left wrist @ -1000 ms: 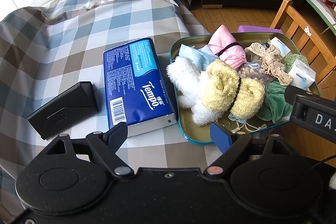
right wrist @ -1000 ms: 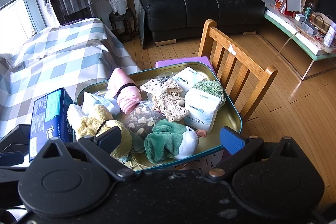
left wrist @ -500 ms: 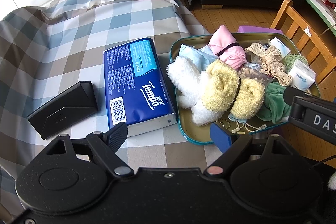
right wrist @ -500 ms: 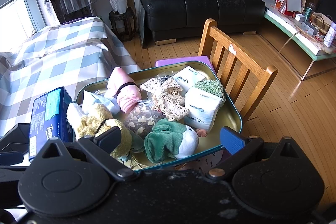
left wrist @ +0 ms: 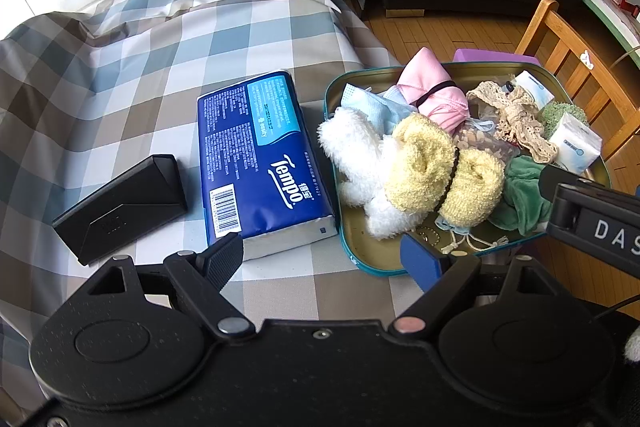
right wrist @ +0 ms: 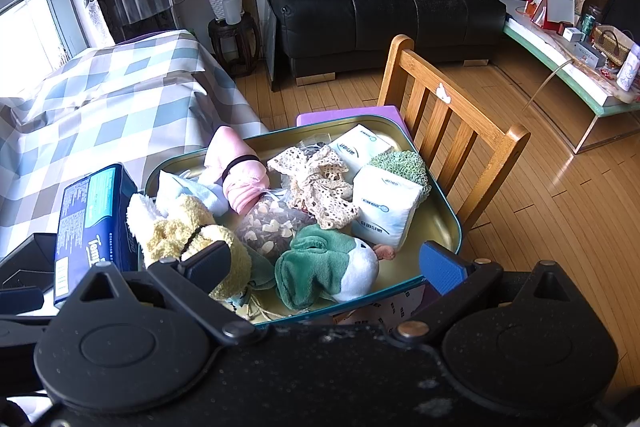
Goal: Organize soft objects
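A teal-rimmed tin tray holds a pile of soft things: a yellow and white plush, a pink cloth roll, a green and white plush, lace, a patterned pouch and white tissue packs. A blue Tempo tissue pack lies left of the tray on the checked cloth. My left gripper stands open above the near edge of pack and tray, holding nothing. My right gripper is open over the tray's near side, empty.
A black case lies left of the tissue pack on the checked tablecloth. A wooden chair stands right behind the tray, with a purple pad under the tray. A black sofa and a low table are beyond.
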Available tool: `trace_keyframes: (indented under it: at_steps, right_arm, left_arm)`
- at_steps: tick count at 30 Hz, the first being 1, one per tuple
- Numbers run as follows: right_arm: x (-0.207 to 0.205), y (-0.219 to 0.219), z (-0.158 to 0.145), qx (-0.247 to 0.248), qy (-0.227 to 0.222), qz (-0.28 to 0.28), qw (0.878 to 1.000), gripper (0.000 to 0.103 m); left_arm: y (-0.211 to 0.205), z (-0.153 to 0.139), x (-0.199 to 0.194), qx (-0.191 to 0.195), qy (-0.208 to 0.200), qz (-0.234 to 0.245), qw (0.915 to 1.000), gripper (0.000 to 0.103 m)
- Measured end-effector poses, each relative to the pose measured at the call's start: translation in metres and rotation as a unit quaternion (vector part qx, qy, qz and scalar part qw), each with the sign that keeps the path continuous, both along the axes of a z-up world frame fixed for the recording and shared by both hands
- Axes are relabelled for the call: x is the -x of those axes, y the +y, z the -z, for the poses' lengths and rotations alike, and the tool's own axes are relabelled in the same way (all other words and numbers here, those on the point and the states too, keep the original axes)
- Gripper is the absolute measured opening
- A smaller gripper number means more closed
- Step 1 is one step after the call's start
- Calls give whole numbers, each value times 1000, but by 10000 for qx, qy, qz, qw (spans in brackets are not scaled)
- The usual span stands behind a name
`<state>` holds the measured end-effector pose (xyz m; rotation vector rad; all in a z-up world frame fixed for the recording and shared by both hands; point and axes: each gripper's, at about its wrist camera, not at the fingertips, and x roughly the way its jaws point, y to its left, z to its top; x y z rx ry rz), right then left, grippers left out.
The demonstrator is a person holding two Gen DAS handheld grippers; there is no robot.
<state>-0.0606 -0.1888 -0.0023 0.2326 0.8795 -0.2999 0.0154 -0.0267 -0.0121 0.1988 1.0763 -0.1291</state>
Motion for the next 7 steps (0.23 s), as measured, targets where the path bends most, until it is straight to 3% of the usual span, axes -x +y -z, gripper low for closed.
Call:
trace_keyframes:
  at_steps: [7]
  right_arm:
    - [0, 0, 0, 3, 2, -1, 10000, 101]
  left_arm:
    - [0, 0, 0, 1, 3, 6, 10000, 83]
